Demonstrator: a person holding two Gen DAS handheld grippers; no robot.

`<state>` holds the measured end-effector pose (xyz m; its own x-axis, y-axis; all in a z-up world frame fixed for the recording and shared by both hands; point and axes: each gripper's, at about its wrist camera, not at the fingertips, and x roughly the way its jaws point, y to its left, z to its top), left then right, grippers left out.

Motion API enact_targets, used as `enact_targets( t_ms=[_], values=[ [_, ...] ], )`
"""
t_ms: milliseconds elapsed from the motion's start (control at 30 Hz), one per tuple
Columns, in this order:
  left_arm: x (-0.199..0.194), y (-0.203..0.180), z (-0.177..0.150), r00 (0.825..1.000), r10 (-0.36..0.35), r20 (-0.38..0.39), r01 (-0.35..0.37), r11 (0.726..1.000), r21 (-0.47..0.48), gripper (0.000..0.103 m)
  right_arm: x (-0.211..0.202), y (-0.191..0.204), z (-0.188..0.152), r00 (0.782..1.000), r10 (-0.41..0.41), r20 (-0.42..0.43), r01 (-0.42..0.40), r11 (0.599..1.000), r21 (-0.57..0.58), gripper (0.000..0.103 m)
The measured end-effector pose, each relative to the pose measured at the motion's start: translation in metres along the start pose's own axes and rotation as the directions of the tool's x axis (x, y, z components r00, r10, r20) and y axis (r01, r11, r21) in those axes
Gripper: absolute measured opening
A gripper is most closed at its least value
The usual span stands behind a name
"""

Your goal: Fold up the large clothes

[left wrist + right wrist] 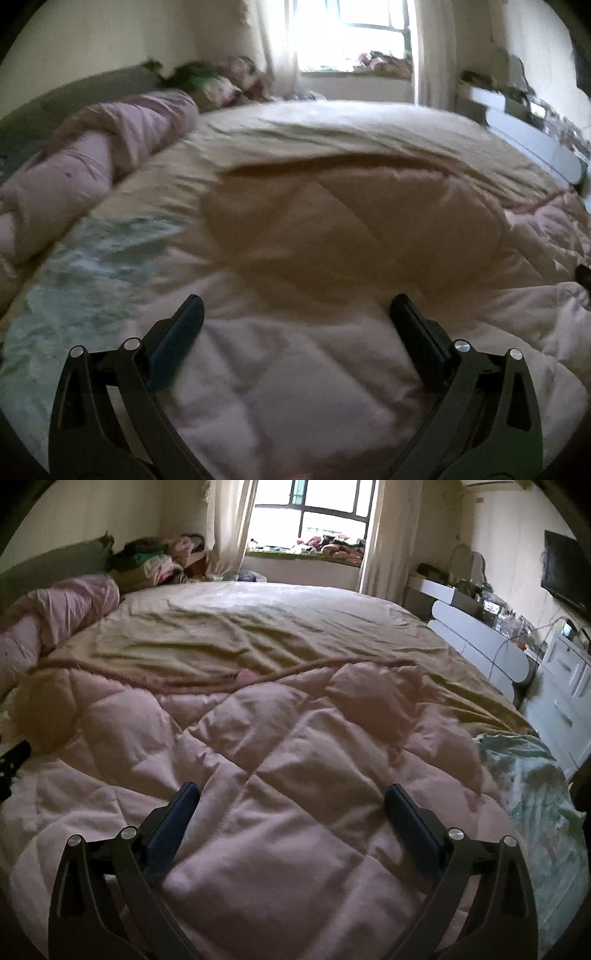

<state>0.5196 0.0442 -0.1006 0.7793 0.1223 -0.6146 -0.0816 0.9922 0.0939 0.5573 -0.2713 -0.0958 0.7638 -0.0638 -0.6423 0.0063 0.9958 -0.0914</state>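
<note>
Pink quilt (280, 746) lies under both wide-open grippers, left (295, 306) & right (291, 794).

A window (325, 520) is seen at the far wall, flanked by pale curtains (229, 528), its sill (332, 550) strewn with cloth. A heap of clothes (155, 563) is piled in the corner beside the bed's headboard (55, 563). A rolled pink duvet (62, 602) is laid along the bed's left edge, on a tan sheet (258, 627). White drawers (565, 686) and a cluttered dresser (476, 635) are lined up along the right wall, under a mounted television (565, 572).
</note>
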Motion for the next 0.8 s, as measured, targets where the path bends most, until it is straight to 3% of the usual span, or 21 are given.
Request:
enact_targets(
  t_ms=[67,167,300,367,667,800],
  values=[
    [-0.011,0.004,0.002,1.0,0.013,0.028,-0.012,1.0,-0.006,0.095,-0.024,-0.001,0.002,0.997,-0.016,0.069,0.016,1.0,0.006,0.099],
    [-0.018,0.006,0.006,0.998,0.045,0.046,-0.045,0.999,-0.01,0.095,-0.047,-0.011,0.005,0.984,-0.12,0.134,0.117,0.993,0.034,0.099],
    [0.004,0.019,0.003,0.998,0.039,-0.04,-0.042,0.996,-0.076,0.095,-0.02,-0.036,-0.005,0.981,-0.192,0.004,0.19,0.976,0.108,0.099],
    [0.012,0.022,-0.001,0.998,0.032,-0.058,-0.037,0.995,-0.094,0.095,0.003,-0.044,-0.023,0.983,-0.169,-0.064,0.176,0.975,0.132,0.099],
    [0.018,0.013,-0.012,0.995,0.094,-0.046,-0.096,0.994,-0.058,0.095,0.013,-0.041,-0.039,0.982,-0.182,-0.044,0.186,0.973,0.135,0.099],
    [-0.026,0.026,-0.011,0.997,0.075,-0.007,-0.075,0.995,-0.058,0.094,-0.023,-0.069,-0.028,0.997,-0.072,-0.022,0.075,0.976,0.205,0.099]
  ],
)
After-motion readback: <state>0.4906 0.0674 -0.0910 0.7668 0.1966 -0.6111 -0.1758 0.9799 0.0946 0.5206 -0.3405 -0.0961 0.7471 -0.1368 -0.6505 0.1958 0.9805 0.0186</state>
